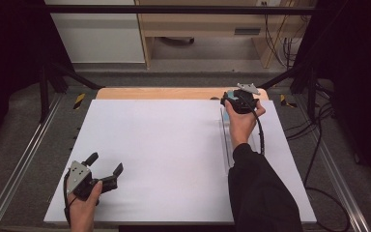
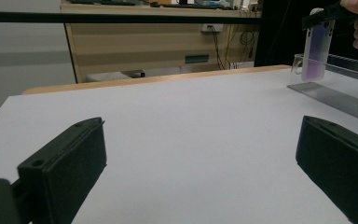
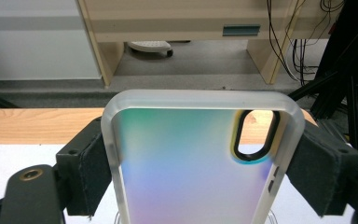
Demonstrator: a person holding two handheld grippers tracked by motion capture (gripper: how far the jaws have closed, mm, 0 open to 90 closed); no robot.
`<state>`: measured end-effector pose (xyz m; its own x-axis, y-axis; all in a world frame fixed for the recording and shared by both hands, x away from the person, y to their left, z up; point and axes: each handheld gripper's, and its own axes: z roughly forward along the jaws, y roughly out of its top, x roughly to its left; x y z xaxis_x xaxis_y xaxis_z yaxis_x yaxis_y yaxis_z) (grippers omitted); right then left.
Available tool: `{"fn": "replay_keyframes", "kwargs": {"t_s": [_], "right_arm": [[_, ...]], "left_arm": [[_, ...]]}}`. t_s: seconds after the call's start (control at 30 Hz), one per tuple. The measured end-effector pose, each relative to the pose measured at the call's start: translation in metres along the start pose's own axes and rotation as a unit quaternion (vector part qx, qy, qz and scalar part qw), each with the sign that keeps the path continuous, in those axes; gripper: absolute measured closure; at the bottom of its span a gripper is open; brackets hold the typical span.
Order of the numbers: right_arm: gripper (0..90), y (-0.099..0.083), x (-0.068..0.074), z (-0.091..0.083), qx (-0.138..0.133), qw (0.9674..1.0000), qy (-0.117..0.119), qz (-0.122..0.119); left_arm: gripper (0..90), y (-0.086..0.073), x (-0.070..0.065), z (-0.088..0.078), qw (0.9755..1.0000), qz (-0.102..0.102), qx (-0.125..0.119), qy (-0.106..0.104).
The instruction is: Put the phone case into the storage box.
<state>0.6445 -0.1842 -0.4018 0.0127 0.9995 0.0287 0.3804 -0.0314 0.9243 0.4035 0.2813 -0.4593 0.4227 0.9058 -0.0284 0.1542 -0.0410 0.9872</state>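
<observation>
Iridescent and frosted at the rim, the phone case (image 3: 200, 163) sits squarely between the 2 black pads of the right gripper (image 3: 205, 177), clamped by its long edges, camera cutout up near the top right corner in the right gripper view. Both pads press flat on the case's sides, so that's a firm grip. From the high view, the right gripper (image 1: 239, 102) is out at the far right of the white table (image 1: 164, 145), near the wooden edge, just over the far end of a clear rack (image 1: 227, 140) lying on the sheet. The left gripper view catches the case (image 2: 317, 46) hanging upright under the hand, lower end down by the rack (image 2: 335, 95). Over at the near left corner, the left gripper (image 1: 107, 171) rests low above the table, jaws spread wide, nothing between them, well apart from the case.
</observation>
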Motion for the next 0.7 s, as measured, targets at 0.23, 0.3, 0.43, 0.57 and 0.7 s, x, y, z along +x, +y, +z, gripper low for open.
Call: {"fn": "replay_keyframes", "kwargs": {"t_s": [0.23,0.3,0.43,0.57,0.7], "right_arm": [[17.4,-0.0025,-0.0007,0.0011,0.004,1.0,0.001,0.0],[17.5,-0.0031,-0.0009,0.0013,0.004,1.0,0.001,0.001],[17.4,-0.0048,-0.0011,0.0021,0.006,1.0,0.002,0.002],[17.4,-0.0061,-0.0016,0.0031,0.007,1.0,0.001,0.004],[17.4,-0.0066,-0.0016,0.0037,0.006,1.0,0.001,0.004]], "left_arm": [[1.1,-0.0001,-0.0002,0.0004,1.0,0.003,0.002,-0.003],[1.1,-0.0001,-0.0004,0.0004,1.0,0.004,0.002,-0.003],[1.1,-0.0002,-0.0003,0.0004,1.0,0.002,0.002,-0.002],[1.1,-0.0002,-0.0003,0.0003,1.0,0.002,0.002,-0.002],[1.1,-0.0001,-0.0003,0.0004,1.0,0.002,0.002,-0.002]]}}
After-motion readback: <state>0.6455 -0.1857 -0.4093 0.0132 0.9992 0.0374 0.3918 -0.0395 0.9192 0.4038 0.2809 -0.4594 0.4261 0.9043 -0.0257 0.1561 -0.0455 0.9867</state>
